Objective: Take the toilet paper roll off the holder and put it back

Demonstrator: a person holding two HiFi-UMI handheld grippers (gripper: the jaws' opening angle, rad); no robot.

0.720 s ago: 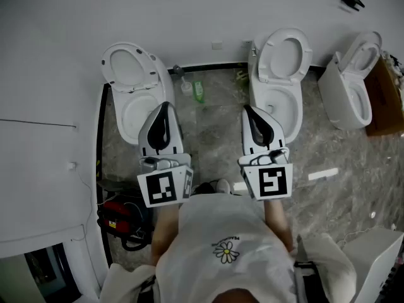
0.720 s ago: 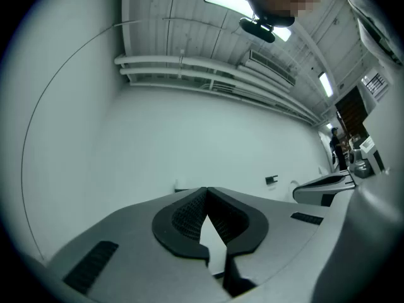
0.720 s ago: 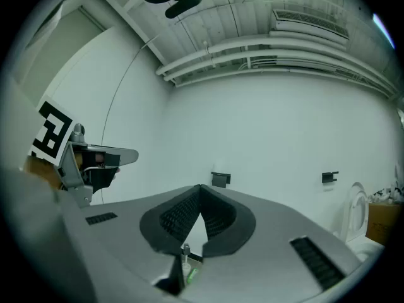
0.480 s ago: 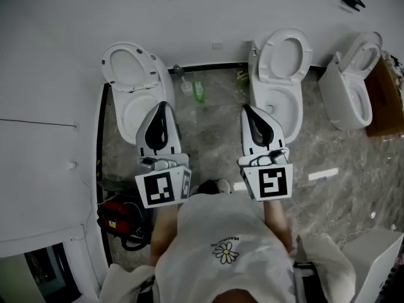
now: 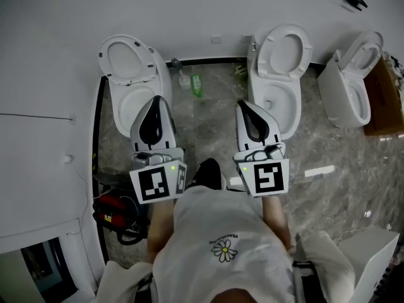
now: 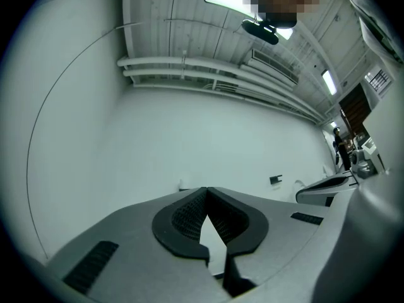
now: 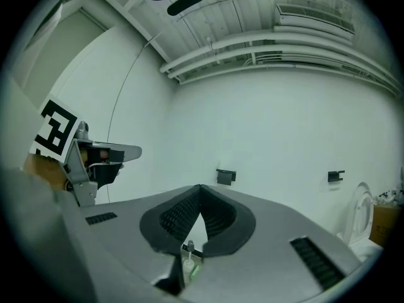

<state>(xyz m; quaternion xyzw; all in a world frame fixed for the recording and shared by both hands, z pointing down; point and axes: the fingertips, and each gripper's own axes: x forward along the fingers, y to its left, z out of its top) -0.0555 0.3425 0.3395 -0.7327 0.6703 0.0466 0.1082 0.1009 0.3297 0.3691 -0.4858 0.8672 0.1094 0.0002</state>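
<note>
Two things are shut tight and holding nothing: our left claw (image 5: pixel 157 101) and our right claw (image 5: pixel 242 104). We are sliding them a little left above the toilets (image 5: pixel 126 60). We are not seeing the toilet paper roll yet, so we are only just starting.

the floor strip (image 5: pixel 211 128) between the left toilet (image 5: pixel 129 74) and middle toilet (image 5: pixel 281 62) gives you a lane to the wall (image 5: pixel 63 17). a brush (image 5: pixel 182 79) and a green bottle (image 5: pixel 197 86) stand at its far end. a third toilet (image 5: pixel 353 87) and a brown box (image 5: pixel 385 100) crowd your far right.
</note>
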